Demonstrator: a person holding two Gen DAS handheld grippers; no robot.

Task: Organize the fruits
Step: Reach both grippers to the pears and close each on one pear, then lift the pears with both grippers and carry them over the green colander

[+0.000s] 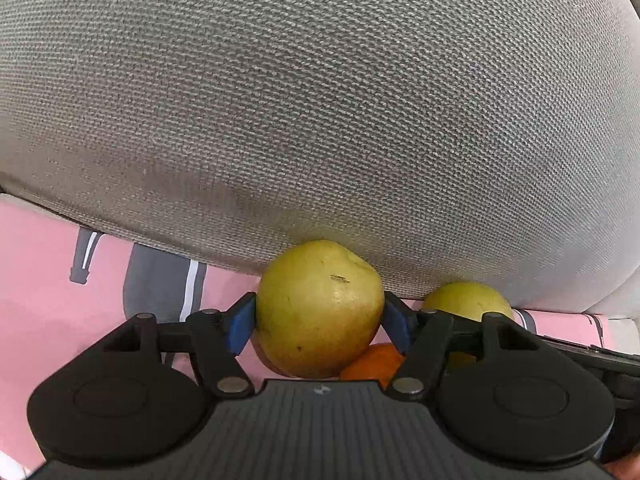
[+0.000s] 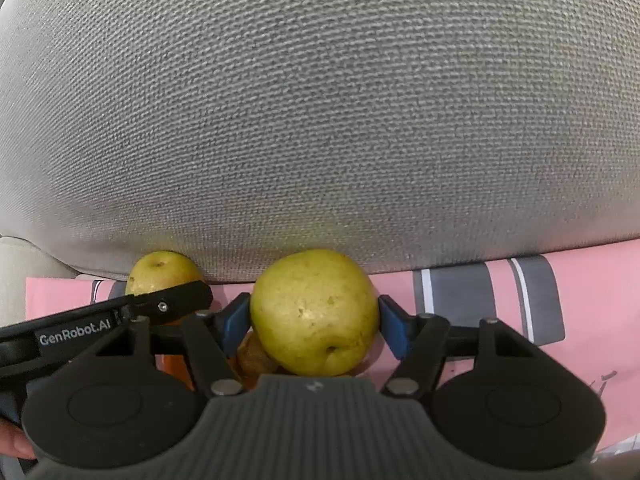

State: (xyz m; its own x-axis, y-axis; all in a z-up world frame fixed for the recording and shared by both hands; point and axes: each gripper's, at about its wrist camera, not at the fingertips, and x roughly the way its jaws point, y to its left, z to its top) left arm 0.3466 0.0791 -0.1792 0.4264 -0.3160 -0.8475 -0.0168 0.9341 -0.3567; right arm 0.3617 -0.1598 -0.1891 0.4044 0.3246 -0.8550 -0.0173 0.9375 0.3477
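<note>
My left gripper (image 1: 318,326) clamps 1 yellow-green pear (image 1: 320,308); my right gripper (image 2: 314,326) clamps another pear (image 2: 314,312). Both hang near the grey cushion (image 1: 320,100), lifted off the pink cloth (image 1: 40,280), probably for sorting.

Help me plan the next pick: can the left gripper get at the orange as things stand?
Probably not. The left gripper is shut on a yellow-green fruit that fills its jaws and partly covers the orange below; it would need to set that fruit down first.
</note>
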